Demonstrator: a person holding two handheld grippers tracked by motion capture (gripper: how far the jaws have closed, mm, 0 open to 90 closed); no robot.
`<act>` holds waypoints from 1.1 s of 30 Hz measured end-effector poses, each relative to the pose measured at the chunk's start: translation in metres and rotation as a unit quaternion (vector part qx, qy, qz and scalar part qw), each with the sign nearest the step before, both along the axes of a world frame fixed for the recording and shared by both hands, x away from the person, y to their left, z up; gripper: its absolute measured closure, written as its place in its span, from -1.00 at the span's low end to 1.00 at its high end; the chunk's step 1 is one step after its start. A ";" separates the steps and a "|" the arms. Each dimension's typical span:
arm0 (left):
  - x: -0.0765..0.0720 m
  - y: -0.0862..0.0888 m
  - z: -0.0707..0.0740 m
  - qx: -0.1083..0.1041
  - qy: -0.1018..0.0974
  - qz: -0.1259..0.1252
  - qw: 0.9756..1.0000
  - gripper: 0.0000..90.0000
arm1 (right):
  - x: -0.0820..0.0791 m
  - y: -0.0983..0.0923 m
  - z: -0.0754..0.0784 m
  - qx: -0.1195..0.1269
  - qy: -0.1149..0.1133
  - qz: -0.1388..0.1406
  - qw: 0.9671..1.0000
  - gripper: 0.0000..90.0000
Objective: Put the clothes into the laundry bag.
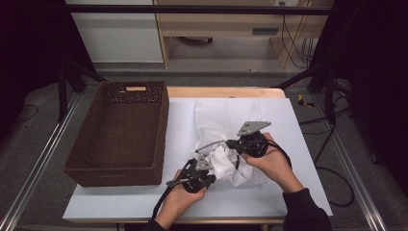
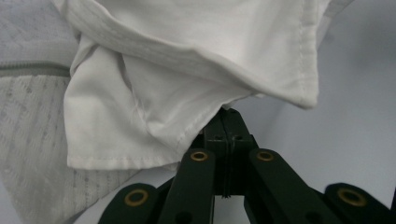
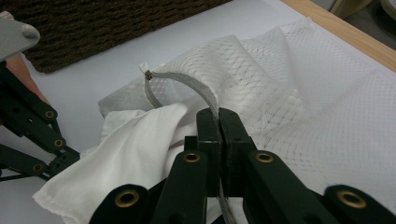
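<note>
A white mesh laundry bag (image 1: 221,115) lies on the white table (image 1: 298,159), with a white garment (image 1: 232,167) bunched at its near end. My right gripper (image 1: 231,143) is shut on the bag's grey zipper band (image 3: 187,84), which runs between the jaws (image 3: 218,116) and arches up off the mesh (image 3: 327,116). My left gripper (image 1: 211,167) is shut on a folded edge of the garment (image 2: 187,70), pinched at the jaw tips (image 2: 227,114). The mesh bag (image 2: 28,140) lies to the left of that fold. The left gripper (image 3: 70,156) also touches the garment (image 3: 135,149) in the right gripper view.
A brown wicker basket (image 1: 115,171) stands on the table's left part, close to the bag, its weave (image 3: 93,28) in the right gripper view. Bare white tabletop lies to the right of the hands. A wooden strip (image 1: 226,91) borders the far edge.
</note>
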State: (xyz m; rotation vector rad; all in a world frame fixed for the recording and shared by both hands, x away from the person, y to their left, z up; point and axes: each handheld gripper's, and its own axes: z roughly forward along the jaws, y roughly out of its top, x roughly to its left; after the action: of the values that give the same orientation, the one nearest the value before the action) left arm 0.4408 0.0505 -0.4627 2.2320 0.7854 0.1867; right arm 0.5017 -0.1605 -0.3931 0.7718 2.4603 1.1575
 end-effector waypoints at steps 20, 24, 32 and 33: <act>0.025 -0.013 0.010 -0.004 -0.005 0.015 1.000 1.00 | -0.001 0.003 0.000 0.001 0.002 0.002 1.000 0.97; 0.027 -0.017 0.014 -0.007 -0.009 0.016 1.000 1.00 | 0.000 0.002 0.000 0.001 0.002 0.002 1.000 0.97; 0.033 -0.023 0.019 -0.002 -0.014 0.017 1.000 1.00 | 0.000 0.000 0.001 0.004 0.002 0.002 1.000 0.97; 0.033 -0.024 0.019 -0.004 -0.018 0.019 1.000 1.00 | 0.000 0.000 0.001 0.004 0.002 0.001 1.000 0.97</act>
State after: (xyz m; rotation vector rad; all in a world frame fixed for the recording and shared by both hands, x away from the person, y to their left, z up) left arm 0.4741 0.0260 -0.4433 2.2013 0.8092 0.2408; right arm 0.5019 -0.1608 -0.3922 0.7761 2.4623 1.1667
